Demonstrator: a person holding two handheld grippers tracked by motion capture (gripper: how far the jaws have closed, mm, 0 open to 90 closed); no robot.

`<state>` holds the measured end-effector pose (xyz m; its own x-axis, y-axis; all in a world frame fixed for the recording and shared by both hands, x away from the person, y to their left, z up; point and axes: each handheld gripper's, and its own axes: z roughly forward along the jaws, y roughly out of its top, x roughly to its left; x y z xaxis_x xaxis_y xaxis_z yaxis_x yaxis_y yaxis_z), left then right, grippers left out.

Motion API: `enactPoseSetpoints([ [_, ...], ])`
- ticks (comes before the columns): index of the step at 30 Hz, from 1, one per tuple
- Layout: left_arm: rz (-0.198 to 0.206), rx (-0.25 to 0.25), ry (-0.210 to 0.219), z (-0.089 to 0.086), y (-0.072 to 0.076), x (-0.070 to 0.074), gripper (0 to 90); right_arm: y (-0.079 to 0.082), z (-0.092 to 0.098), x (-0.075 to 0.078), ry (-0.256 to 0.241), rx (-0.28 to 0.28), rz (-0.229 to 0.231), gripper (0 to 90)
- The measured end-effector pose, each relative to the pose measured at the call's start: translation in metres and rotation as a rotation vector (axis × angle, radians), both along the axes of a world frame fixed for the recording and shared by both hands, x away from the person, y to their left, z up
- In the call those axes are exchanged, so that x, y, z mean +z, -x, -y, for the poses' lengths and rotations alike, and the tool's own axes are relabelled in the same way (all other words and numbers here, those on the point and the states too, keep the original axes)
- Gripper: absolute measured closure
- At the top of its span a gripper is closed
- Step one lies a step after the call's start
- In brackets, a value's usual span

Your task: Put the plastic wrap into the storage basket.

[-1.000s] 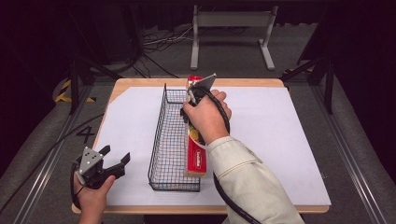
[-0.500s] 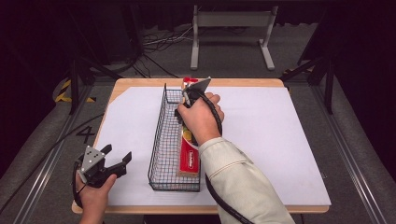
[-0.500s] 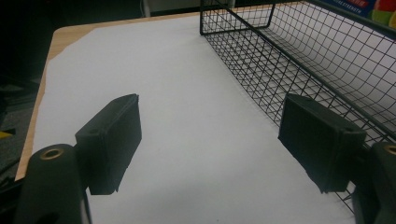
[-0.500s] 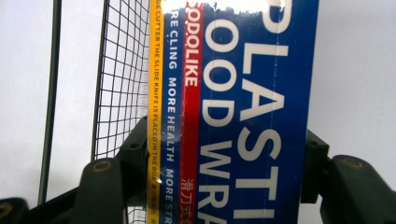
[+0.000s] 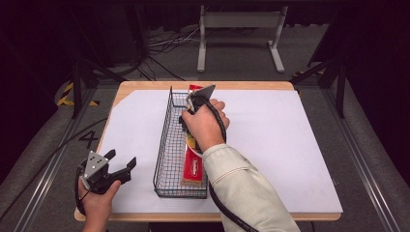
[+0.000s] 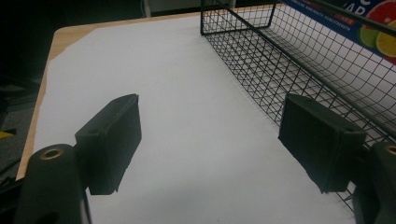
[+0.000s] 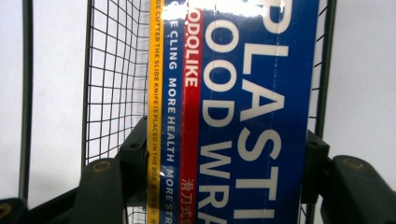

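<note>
A long plastic wrap box (image 5: 192,166), red on top with a blue side (image 7: 243,112), lies lengthwise inside the black wire basket (image 5: 165,140). My right gripper (image 5: 193,104) is over the basket's far half, its jaws shut on the box's two long sides (image 7: 224,172). The hand hides the middle of the box in the high view. My left gripper (image 5: 122,163) stands open at the table's front left, just left of the basket, with only white paper between its pads (image 6: 112,140). The basket's mesh wall (image 6: 280,65) and the box's blue side (image 6: 364,28) lie to its right.
A white sheet (image 5: 280,145) covers most of the wooden table (image 5: 145,86). Cables trail from both grippers over the table's front edge. Beyond the table stand a white metal frame (image 5: 239,29) and dark stands on the floor.
My right gripper and the box have shifted left and settled lower into the basket. The left gripper has barely moved.
</note>
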<state>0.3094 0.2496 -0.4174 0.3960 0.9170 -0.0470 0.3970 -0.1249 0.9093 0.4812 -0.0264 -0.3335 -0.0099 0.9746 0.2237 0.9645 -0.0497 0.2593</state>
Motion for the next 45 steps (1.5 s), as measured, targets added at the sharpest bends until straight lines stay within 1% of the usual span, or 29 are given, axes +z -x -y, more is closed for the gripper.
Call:
enactPoseSetpoints([
  [3,0.000,-0.001,-0.001,0.000,0.000,0.000,21.4,0.000,-0.001,-0.003,0.005,0.003,0.001,39.8],
  [9,0.001,-0.001,0.000,0.000,0.000,0.000,21.4,0.000,-0.004,-0.010,0.020,0.002,-0.013,39.8],
  [13,0.001,0.002,0.000,0.000,0.000,0.001,21.3,-0.001,-0.006,-0.014,0.036,-0.001,-0.031,39.7],
  [16,0.002,-0.001,-0.002,0.001,0.000,0.001,21.3,-0.001,-0.007,-0.015,0.041,0.001,-0.033,39.8],
  [20,0.000,-0.003,0.001,0.000,0.000,0.000,21.3,-0.002,-0.010,-0.021,0.061,0.003,-0.053,39.7],
  [24,0.000,-0.002,-0.001,0.000,0.000,0.001,21.3,-0.003,-0.010,-0.024,0.061,-0.001,-0.058,39.7],
  [30,0.003,-0.007,0.000,0.001,0.001,0.000,21.3,-0.005,-0.010,-0.031,0.068,-0.014,-0.082,39.6],
  [34,0.000,-0.006,0.001,0.001,0.001,0.000,21.3,-0.005,-0.011,-0.034,0.064,-0.012,-0.085,39.6],
  [45,0.004,-0.005,0.002,0.000,0.001,0.000,21.3,-0.005,-0.014,-0.044,0.082,-0.012,-0.096,39.5],
])
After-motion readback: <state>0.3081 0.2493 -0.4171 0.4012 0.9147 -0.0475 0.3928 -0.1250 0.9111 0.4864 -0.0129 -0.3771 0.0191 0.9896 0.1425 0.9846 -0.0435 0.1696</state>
